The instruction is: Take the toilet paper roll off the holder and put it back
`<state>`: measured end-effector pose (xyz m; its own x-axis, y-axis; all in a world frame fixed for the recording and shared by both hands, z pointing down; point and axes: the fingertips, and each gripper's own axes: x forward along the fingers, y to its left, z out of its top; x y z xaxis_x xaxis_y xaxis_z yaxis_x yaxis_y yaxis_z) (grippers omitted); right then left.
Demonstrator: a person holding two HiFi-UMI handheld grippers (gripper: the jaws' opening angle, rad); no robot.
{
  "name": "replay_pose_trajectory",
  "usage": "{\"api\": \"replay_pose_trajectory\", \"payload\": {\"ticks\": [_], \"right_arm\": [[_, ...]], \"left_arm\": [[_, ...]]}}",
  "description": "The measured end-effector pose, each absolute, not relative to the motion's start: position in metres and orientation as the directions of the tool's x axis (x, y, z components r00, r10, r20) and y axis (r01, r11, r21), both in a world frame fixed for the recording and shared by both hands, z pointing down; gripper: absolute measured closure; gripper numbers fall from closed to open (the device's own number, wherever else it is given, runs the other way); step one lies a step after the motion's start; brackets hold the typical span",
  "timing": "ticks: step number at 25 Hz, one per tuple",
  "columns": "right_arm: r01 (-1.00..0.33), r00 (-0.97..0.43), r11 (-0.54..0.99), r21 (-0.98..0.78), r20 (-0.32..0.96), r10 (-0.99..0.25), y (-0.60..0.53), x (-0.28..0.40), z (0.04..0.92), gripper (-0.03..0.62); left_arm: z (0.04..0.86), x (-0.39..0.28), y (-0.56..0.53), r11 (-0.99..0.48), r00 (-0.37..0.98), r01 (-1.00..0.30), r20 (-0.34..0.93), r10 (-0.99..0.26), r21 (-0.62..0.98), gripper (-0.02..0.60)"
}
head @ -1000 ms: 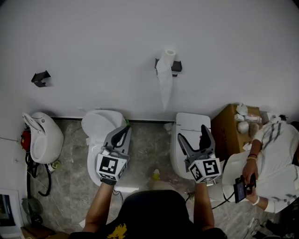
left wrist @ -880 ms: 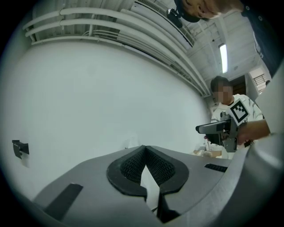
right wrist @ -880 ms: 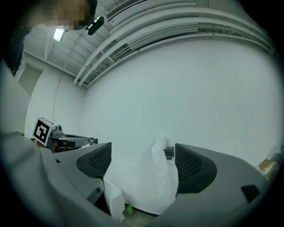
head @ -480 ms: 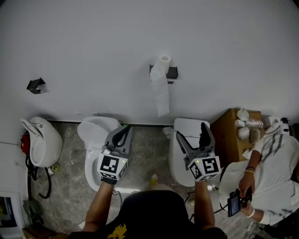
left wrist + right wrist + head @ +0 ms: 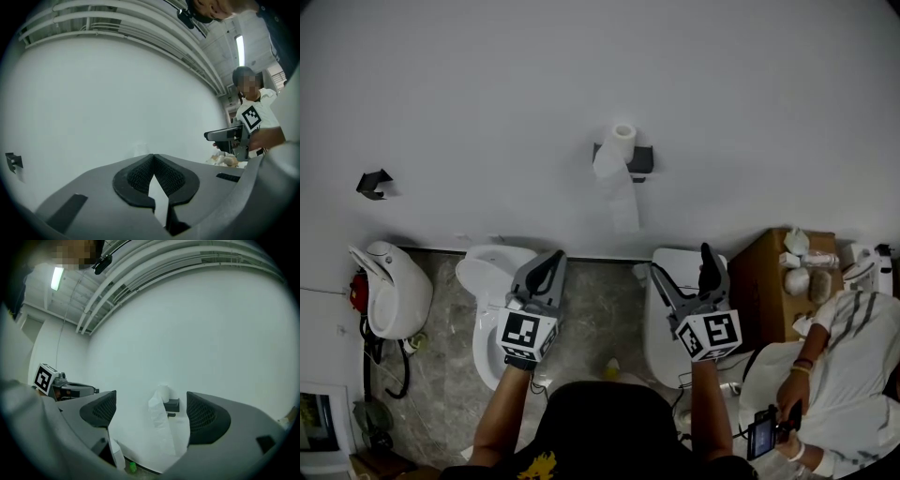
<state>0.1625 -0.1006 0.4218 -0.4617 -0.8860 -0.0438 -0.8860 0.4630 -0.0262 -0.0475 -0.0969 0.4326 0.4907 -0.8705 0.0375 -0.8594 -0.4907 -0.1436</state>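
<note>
– How is the reach best made?
– The right gripper [image 5: 682,263] should be kept level and centred on the roll [image 5: 623,132]. Its jaws have just been opening and are spread wide, nothing gripped, the roll seen far off between them. The left gripper [image 5: 553,257] is closed on nothing.
– Where is the roll found?
– On the holder [image 5: 639,158] at the wall [image 5: 487,94], apparently upright with its axis vertical and a loose tail [image 5: 621,197] hung downward
</note>
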Motion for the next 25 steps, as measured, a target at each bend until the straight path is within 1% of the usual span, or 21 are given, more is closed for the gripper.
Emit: {"api": "replay_pose_trajectory", "payload": {"ticks": [12, 25], "right_arm": [[-0.868, -0.493, 0.495, -0.034, -0.05, -0.868, -0.146, 0.16, 0.422, 0.151], [-0.882, -0.47, 0.471, -0.019, -0.039, -0.882, -0.216, 0.149, 0.422, 0.151]], "left_arm": [[0.435, -0.054, -0.131, -0.45, 0.447, -0.88, 0.052, -0.893, -0.152, 0.563], [0.438, -0.057, -0.21, -0.479, 0.479, -0.867, 0.036, -0.877, -0.139, 0.563]]}}
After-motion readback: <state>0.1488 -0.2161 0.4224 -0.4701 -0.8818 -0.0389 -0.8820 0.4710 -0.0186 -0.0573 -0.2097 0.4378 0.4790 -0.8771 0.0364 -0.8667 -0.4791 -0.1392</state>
